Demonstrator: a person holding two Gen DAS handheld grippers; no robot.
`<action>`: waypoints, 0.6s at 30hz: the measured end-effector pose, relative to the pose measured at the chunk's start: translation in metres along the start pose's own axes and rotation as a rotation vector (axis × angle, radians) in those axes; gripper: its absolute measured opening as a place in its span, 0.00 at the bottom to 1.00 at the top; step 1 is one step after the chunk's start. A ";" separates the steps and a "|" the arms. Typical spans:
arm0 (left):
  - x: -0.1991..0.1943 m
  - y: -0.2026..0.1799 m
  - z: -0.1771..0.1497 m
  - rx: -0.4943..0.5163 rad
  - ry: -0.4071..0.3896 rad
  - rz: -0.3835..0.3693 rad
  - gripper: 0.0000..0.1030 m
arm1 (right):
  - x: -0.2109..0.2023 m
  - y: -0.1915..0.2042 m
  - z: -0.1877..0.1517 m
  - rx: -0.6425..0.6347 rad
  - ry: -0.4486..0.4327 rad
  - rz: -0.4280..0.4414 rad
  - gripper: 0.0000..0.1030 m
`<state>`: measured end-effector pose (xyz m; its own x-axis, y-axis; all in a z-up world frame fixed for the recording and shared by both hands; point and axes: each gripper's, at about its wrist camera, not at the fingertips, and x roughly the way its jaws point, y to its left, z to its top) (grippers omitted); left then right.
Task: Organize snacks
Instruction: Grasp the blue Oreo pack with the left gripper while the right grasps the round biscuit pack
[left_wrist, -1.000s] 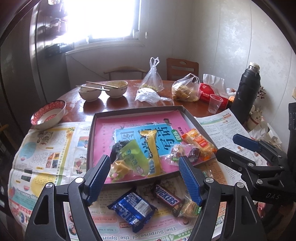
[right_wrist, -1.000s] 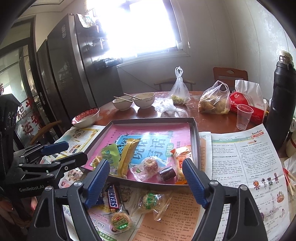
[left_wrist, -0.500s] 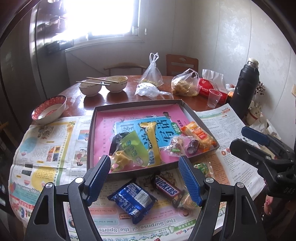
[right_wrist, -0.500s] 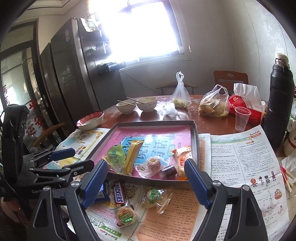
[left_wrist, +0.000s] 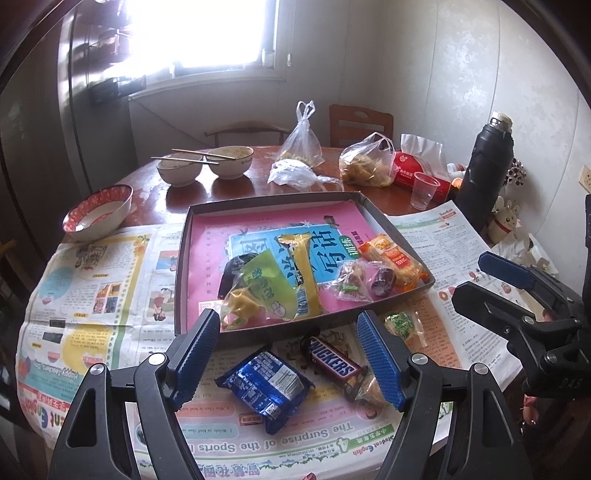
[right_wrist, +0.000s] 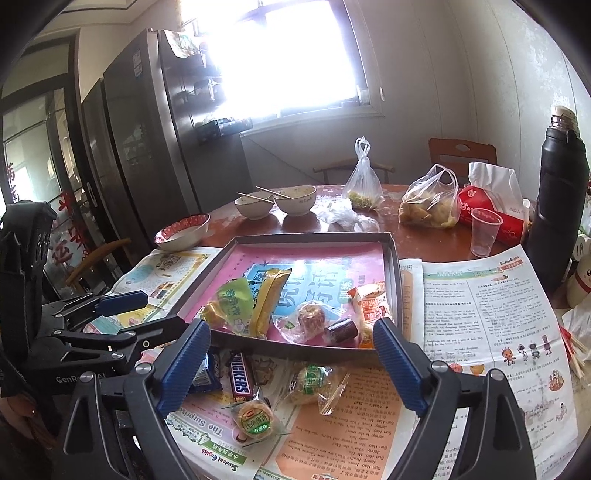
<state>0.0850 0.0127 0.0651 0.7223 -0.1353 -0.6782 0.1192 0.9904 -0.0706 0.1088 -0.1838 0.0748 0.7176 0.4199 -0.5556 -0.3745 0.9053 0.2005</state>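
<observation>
A shallow grey tray (left_wrist: 183, 258), lined with a pink and blue book, holds a green packet (left_wrist: 264, 284), a yellow packet (left_wrist: 303, 273), an orange packet (left_wrist: 391, 258) and two small wrapped sweets. On the newspaper in front of it lie a blue packet (left_wrist: 264, 387), a Snickers bar (left_wrist: 332, 363), a green-labelled pastry (right_wrist: 314, 380) and a round pastry (right_wrist: 255, 417). My left gripper (left_wrist: 287, 325) hovers open above the blue packet and the bar, holding nothing. My right gripper (right_wrist: 291, 328) hangs over the pastries, jaws opening, nothing between them.
Newspapers (left_wrist: 92, 280) cover the near half of the round wooden table. Behind the tray stand two bowls with chopsticks (left_wrist: 207, 166), a red-rimmed bowl (left_wrist: 98, 212), plastic bags (left_wrist: 364, 166), a tissue pack (left_wrist: 417, 168), a plastic cup (left_wrist: 423, 190) and a black flask (left_wrist: 484, 173).
The right gripper's jaws have spread wider. In the left wrist view the right gripper has slid a little to the right. The snacks lie where they were.
</observation>
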 end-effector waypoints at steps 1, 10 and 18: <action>0.000 0.000 -0.001 0.000 0.003 0.000 0.76 | 0.000 0.000 -0.001 0.001 0.000 0.000 0.87; 0.000 0.004 -0.008 0.006 0.023 -0.005 0.76 | 0.000 -0.001 -0.008 0.007 0.009 -0.008 0.87; -0.002 0.010 -0.012 0.000 0.029 0.008 0.76 | -0.003 -0.002 -0.012 0.016 0.007 0.002 0.87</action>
<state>0.0766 0.0235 0.0571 0.7035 -0.1267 -0.6993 0.1139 0.9914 -0.0651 0.1004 -0.1876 0.0664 0.7128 0.4216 -0.5605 -0.3664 0.9053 0.2151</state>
